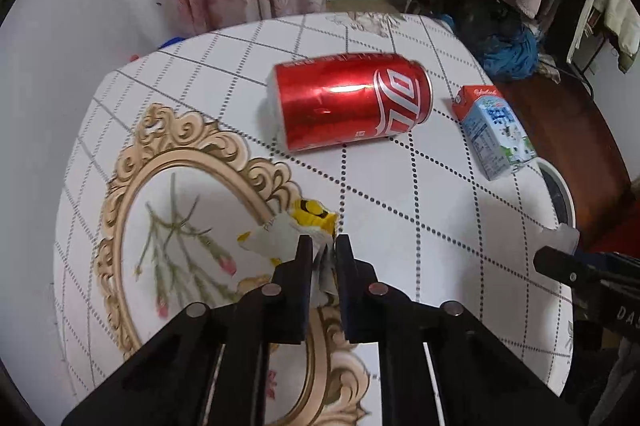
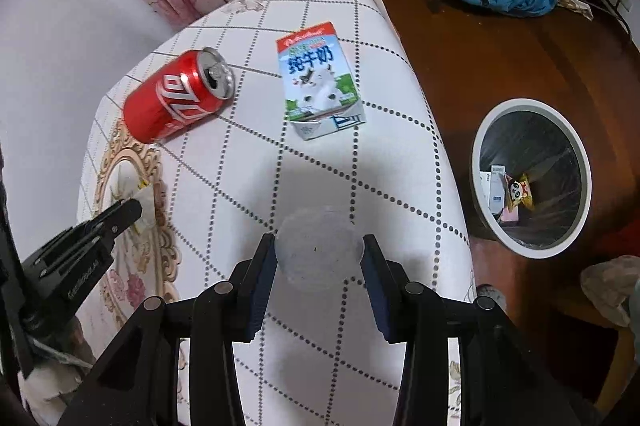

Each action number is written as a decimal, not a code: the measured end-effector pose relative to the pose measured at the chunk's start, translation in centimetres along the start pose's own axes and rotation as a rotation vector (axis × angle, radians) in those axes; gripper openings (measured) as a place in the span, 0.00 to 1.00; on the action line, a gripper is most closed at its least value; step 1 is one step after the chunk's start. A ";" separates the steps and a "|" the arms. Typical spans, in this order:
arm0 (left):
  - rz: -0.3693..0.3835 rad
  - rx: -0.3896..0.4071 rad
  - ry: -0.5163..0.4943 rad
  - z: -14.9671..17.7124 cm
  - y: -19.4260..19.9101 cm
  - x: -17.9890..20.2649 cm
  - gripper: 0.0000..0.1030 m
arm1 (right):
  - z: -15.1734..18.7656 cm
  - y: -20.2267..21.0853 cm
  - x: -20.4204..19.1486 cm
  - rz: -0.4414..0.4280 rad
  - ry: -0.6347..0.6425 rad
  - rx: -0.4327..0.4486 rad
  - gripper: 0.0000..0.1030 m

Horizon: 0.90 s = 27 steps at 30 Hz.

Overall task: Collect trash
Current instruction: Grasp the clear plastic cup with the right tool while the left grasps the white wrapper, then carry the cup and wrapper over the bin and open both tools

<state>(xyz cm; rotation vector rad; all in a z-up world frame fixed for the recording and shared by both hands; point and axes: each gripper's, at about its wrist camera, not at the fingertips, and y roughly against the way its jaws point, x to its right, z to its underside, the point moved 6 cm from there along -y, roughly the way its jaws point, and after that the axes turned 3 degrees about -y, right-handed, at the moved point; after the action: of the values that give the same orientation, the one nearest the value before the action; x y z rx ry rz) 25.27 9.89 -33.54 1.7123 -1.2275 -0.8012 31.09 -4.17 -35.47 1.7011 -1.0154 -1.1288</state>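
Pinching a crumpled wrapper [image 1: 298, 232] low in the frame, our left hand-held gripper [image 1: 322, 250] is nearly closed; our right hand-held gripper [image 2: 319, 254] clasps a clear cup [image 2: 319, 250]. We should lift both clear of the tabletop [image 2: 340, 178], then swing toward the bin [image 2: 530, 178] at right.

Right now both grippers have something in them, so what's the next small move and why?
Probably swing the right gripper, closed on the clear plastic cup, rightward over the open trash bin on the floor beside the table and release. The left gripper pinches the yellow wrapper.
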 end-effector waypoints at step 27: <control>0.189 0.246 -0.024 -4.0 15.9 10.4 0.08 | -1.2 15.7 8.3 -0.108 -0.117 0.244 0.43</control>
<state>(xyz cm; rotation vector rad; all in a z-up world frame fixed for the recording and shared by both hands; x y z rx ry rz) 25.60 -1.29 -17.66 1.7496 -1.5303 -0.5773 31.79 -16.71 -22.88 1.9199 -1.1863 -1.2251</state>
